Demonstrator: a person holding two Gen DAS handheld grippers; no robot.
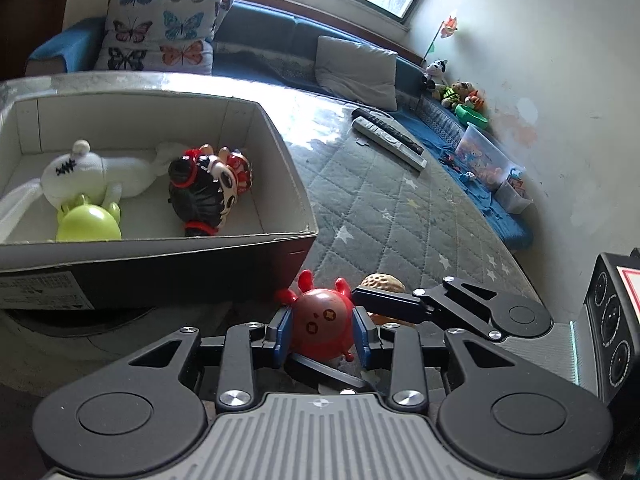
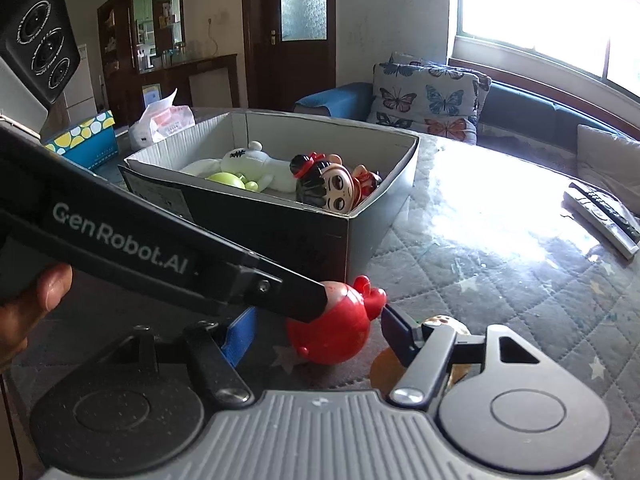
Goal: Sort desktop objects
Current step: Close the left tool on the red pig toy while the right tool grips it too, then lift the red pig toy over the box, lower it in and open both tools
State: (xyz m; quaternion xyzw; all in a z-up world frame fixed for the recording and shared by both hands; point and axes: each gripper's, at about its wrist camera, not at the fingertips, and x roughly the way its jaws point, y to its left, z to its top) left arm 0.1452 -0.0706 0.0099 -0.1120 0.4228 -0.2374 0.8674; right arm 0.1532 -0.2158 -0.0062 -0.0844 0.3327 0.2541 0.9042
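Observation:
My left gripper is shut on a round red toy with small horns, low over the quilted table. The same red toy shows in the right wrist view, under the left gripper's black arm. My right gripper is open, its blue pads wide on either side of the toy. A tan and orange toy lies just behind the red one, and also beside the right finger in the right wrist view. The cardboard box holds a white plush, a green toy and a black-haired doll.
Two remote controls lie on the far right of the table. A sofa with butterfly cushions stands behind the table. A clear bin of small toys sits by the wall. A tissue pack and a dotted box are beyond the cardboard box.

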